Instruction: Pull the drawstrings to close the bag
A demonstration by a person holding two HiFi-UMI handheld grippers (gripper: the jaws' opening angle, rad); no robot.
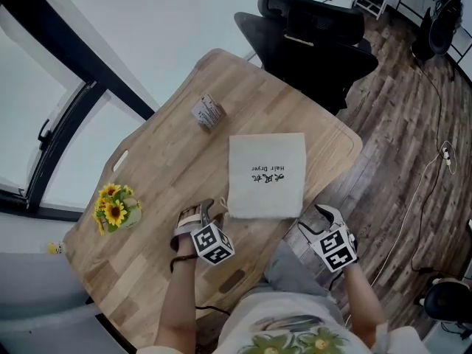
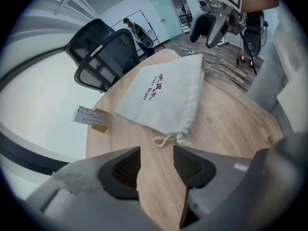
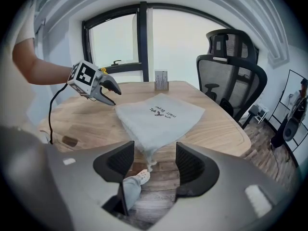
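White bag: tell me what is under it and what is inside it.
The bag lies flat on the wooden table, with one corner at the table's edge. Its cloth hides any contents and the tabletop directly beneath it.

The person is wearing a white short-sleeved shirt (image 1: 291, 336) with a yellow and green flower print, grey trousers (image 1: 295, 270) and a white shoe (image 3: 141, 177). The left gripper (image 1: 210, 207) and the right gripper (image 1: 310, 217) are grey, and each is carrying a cube (image 1: 212, 243) with black-and-white square markers. Their dark pads (image 2: 126, 170) are showing fine ribs. A black cable (image 1: 181, 261) is running from the left gripper.
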